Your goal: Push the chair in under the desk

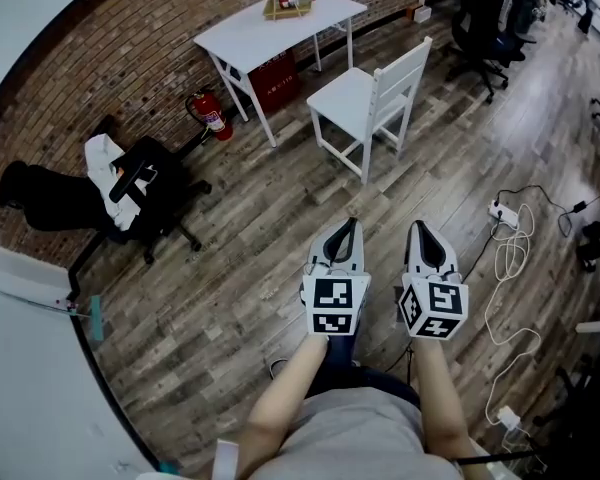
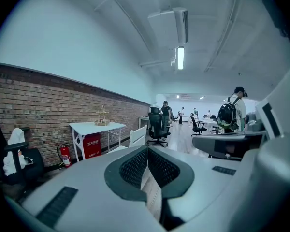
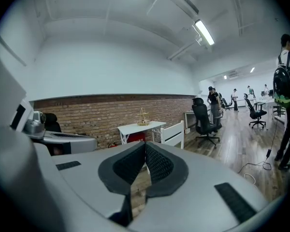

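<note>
In the head view the white chair (image 1: 365, 103) stands pulled out from the white tabletop (image 1: 270, 23), well apart from the left gripper (image 1: 348, 230) and the right gripper (image 1: 422, 236), so this looks like the approach step. The left gripper view shows its jaws pressed together on nothing. The right gripper view shows the same. The next move probably calls for reaching the chair's backrest and pushing.

Overhead, low views — probably common chair (image 1: 345, 98)
</note>
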The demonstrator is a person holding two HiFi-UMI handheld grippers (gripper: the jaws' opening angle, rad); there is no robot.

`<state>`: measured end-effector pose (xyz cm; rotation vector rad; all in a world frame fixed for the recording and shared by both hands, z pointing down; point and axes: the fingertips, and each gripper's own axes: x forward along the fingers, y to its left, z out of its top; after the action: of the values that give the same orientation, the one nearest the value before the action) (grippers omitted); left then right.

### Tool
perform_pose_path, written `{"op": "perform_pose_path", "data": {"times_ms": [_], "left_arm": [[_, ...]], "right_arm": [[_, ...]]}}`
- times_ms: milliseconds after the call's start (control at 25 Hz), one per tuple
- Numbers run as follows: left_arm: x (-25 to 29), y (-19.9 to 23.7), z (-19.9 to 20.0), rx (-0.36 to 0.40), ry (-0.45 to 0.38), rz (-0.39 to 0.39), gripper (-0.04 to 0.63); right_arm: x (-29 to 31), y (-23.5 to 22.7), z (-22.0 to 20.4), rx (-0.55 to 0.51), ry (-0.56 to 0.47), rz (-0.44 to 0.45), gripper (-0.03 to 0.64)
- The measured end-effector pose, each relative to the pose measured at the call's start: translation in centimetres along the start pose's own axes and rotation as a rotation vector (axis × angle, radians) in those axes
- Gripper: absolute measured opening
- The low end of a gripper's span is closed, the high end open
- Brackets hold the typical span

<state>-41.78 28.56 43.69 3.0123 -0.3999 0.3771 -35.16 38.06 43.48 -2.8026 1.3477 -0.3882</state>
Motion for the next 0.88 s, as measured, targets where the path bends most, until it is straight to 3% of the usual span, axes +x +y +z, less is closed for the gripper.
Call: {"op": "perform_pose_path", "data": {"times_ms": [440, 880], "left_arm": [[11.0, 6.1, 3.9, 0.007, -0.008, -0.035, 0.016], [16.0, 8.8, 4.7, -0.006, 0.006, -0.059, 0.017]], "right_arm": [[12.0, -0.8, 4.1, -0.004, -0.021, -0.012, 0.015], [17.5, -2.1, 4.7, 0.000, 0.007, -0.043, 0.015]]}}
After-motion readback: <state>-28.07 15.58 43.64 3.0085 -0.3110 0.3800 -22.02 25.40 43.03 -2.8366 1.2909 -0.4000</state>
